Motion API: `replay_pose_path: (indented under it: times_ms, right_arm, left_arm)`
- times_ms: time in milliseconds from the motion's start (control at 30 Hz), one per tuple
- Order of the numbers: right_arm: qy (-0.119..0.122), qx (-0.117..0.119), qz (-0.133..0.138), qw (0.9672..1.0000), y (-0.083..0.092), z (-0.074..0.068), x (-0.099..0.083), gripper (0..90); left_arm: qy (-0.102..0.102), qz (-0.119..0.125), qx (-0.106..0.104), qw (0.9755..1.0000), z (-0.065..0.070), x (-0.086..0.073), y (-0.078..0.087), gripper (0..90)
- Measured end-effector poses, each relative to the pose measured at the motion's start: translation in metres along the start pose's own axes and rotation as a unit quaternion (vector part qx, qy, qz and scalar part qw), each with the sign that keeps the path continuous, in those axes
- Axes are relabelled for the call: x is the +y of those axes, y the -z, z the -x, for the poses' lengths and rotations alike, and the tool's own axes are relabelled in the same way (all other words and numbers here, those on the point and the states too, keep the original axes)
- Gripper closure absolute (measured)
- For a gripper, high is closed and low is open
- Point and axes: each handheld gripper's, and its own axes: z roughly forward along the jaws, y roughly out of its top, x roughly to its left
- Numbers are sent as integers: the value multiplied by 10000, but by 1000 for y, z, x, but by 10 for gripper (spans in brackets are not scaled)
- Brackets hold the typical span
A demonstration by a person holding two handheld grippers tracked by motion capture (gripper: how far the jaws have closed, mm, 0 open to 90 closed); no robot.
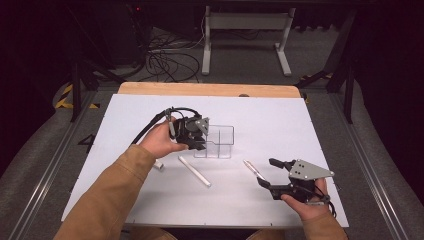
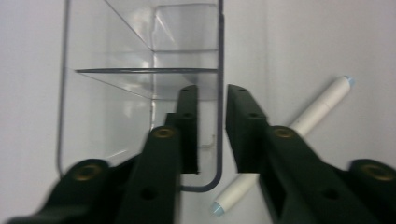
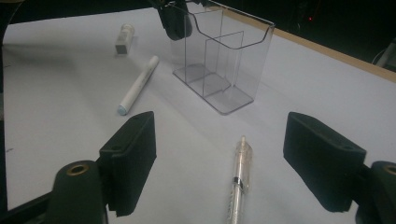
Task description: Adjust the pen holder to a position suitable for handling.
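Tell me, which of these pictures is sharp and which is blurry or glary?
Left gripper view: its jaws are smeared up close, with glare on the clear holder. Right gripper view: sharper, clear pen crisp. High view: table bright, surroundings dark.

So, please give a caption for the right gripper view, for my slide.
Open right hand-held gripper facing a clear pen lying before the clear plastic holder.
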Motion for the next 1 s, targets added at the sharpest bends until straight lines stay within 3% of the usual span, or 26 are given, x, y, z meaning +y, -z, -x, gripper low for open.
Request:
replay_pose_path:
  times_ms: [167, 267, 333, 500, 533, 600, 767, 1000]
  right_arm:
    - [11, 14, 2, 10000, 0, -1, 0, 264]
    - [-8, -1, 17, 10000, 1, -1, 1, 261]
    - [23, -15, 36, 10000, 2, 0, 1, 261]
    - [18, -18, 26, 10000, 0, -1, 2, 259]
    - [8, -19, 37, 10000, 0, -1, 2, 258]
    - [8, -19, 39, 10000, 0, -2, 3, 257]
    - [6, -19, 33, 10000, 0, -2, 3, 256]
    - [4, -49, 50, 10000, 0, -2, 4, 252]
  left_arm:
    - [-4, 206, 149, 9997, 4, -2, 14, 617]
    - [129, 526, 345, 9979, 10, -6, 28, 569]
    - [233, 795, 604, 9947, 18, -11, 39, 506]
    - [442, 1219, 905, 9874, 37, -22, 55, 451]
    - [525, 1325, 974, 9850, 41, -25, 58, 426]
    - [622, 1436, 968, 9829, 45, -31, 61, 425]
    - [862, 1799, 1007, 9747, 55, -43, 68, 418]
    - [1005, 1870, 971, 9724, 65, -45, 71, 368]
